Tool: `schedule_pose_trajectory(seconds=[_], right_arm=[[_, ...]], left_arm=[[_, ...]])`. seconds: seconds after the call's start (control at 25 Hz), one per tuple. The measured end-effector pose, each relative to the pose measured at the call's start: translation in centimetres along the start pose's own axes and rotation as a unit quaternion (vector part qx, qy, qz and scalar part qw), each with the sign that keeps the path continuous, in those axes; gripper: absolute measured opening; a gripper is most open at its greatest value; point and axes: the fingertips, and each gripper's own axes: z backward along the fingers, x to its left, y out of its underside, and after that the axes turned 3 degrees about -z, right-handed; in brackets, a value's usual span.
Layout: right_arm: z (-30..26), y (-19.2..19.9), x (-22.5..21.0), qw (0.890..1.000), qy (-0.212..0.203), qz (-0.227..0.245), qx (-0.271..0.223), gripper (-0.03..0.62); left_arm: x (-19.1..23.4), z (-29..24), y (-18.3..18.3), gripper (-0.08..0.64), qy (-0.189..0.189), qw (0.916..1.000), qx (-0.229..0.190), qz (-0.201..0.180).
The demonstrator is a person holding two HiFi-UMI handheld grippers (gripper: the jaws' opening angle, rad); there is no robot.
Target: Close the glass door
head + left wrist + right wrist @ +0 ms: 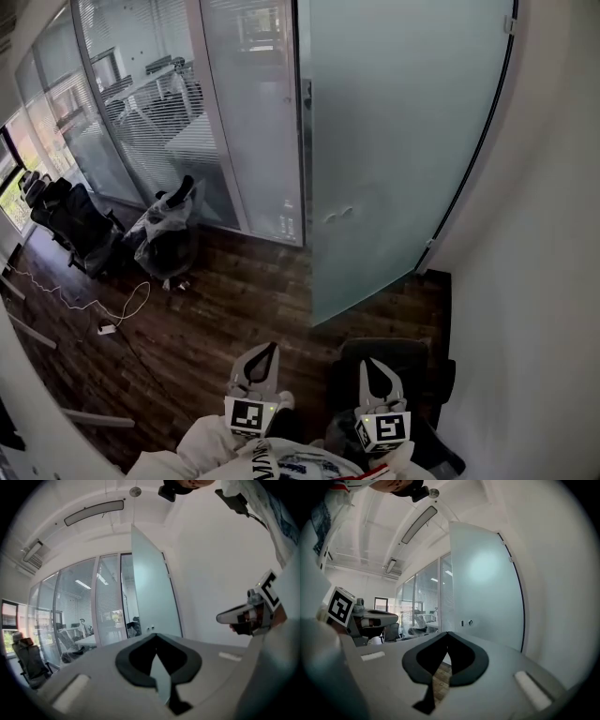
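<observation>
**Glass door open at 1 o'clock**

Your left gripper and right gripper both have jaws together, holding nothing. The frosted door is swung open, well apart from them. Expect it to be heavy, rigid and slick, so push near its lock fittings. No containers show.

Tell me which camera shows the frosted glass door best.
The head view: the frosted glass door shows large, down to the floor. The right gripper view hides its bottom; the left gripper view shows it narrow, angled.
</observation>
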Motion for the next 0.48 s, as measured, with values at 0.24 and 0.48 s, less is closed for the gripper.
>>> schedule_pose_trajectory(seconds=[0.24, 0.48], right_arm=[[-5.0, -0.5, 0.5, 1.0, 0.006, 0.001, 0.001, 0.006], [-9.8, -1.6, 1.8, 1.0, 0.006, 0.009, -0.002, 0.006]], left_arm=[[3.7, -3.0, 0.8, 0.003, -0.001, 0.9999, -0.001, 0.011], [7.8, -6.0, 0.5, 0.003, 0.005, 0.9999, -0.004, 0.008]])
